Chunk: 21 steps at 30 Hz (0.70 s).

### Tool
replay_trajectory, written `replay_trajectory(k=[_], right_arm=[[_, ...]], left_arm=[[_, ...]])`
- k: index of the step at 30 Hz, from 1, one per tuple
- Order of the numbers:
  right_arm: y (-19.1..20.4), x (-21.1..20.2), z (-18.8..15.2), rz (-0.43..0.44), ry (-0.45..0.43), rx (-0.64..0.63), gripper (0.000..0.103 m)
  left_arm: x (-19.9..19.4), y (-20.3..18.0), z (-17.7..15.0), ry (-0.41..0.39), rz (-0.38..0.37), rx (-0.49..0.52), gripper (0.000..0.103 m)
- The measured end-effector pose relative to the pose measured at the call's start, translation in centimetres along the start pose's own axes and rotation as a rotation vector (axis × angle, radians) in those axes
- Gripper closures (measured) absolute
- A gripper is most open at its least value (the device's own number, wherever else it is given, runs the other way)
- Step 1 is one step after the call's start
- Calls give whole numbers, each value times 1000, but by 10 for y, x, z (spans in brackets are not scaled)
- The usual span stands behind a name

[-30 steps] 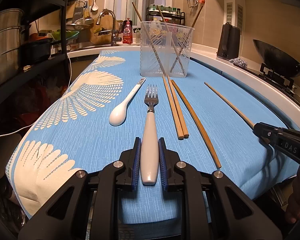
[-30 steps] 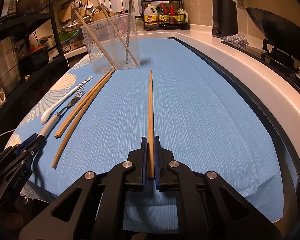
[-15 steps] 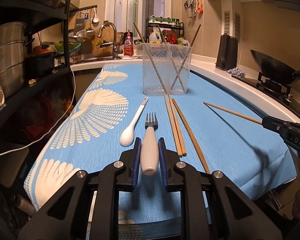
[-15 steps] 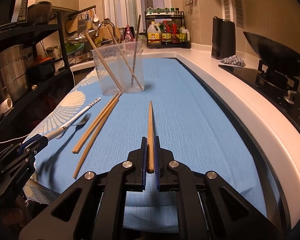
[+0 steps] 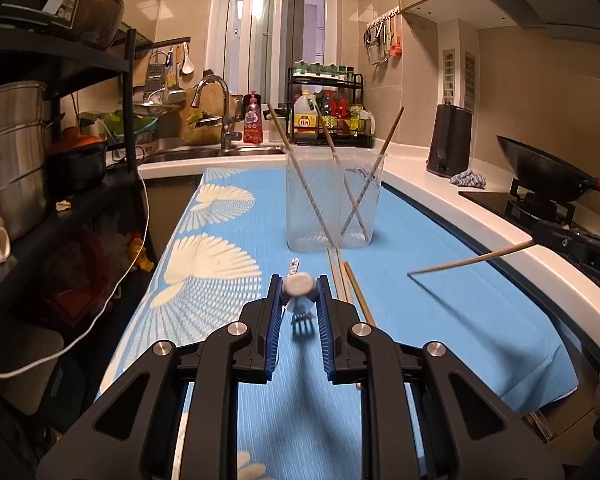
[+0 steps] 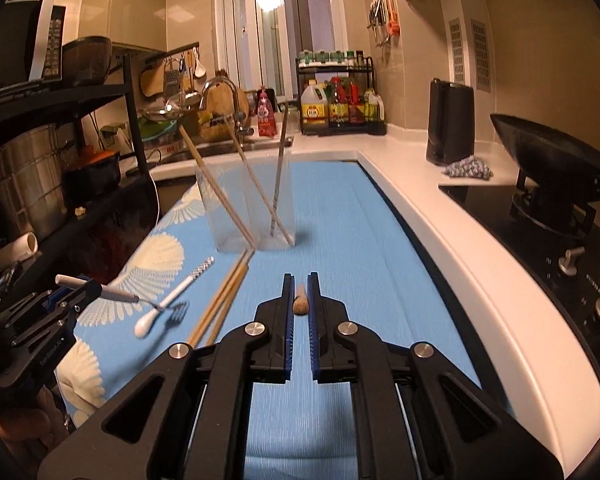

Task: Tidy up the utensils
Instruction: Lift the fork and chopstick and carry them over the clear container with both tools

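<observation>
— While both hands have been rising over the last second, what does each gripper have hold of?

— Left gripper (image 5: pixel 298 300): its jaws are clamped on the white handle of the fork (image 5: pixel 299 304), which now hangs tines-down, clear of the blue cloth (image 5: pixel 460 320). A second ago the fork lay flat with only its handle end between the pads. Right gripper (image 6: pixel 300 300): nearly closed, pinching the butt of one wooden chopstick (image 5: pixel 472 258). The left view shows that stick held out in the air with its far tip angled down, apparently off the cloth.

— So both pickups are done?

— I'd judge so. Both pieces lay on the counter (image 6: pixel 440 216) before; neither rests on it now.

— What is left lying there?

— Just beyond the left gripper, the white spoon (image 6: pixel 172 296) with the patterned handle, and beside it a bundle of chopsticks (image 6: pixel 220 300) running up to the foot of the clear plastic container (image 5: pixel 332 200).

— And the container?

— Upright, well ahead of both grippers, with three chopsticks already leaning inside.

— Meaning for the task?

— Likely the carry comes next: both pieces go over the rim and drop in. The dangling fork may swing, so it needs a steady approach.
</observation>
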State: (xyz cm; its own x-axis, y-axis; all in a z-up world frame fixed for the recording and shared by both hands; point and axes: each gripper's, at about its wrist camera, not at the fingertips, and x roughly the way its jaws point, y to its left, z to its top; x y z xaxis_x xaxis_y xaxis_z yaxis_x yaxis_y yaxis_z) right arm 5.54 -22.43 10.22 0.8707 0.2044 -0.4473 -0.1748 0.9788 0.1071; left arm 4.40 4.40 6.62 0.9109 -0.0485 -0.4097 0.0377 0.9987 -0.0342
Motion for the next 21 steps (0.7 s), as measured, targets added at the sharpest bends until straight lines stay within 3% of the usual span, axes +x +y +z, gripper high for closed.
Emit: replay_trajectory(k=[8, 21], right_arm=[[9, 3, 45, 31, -51, -20, 97], [27, 13, 76, 73, -20, -52, 97]], left_arm=[[15, 8, 39, 50, -30, -31, 86], [24, -1, 76, 166, -82, -28, 86]])
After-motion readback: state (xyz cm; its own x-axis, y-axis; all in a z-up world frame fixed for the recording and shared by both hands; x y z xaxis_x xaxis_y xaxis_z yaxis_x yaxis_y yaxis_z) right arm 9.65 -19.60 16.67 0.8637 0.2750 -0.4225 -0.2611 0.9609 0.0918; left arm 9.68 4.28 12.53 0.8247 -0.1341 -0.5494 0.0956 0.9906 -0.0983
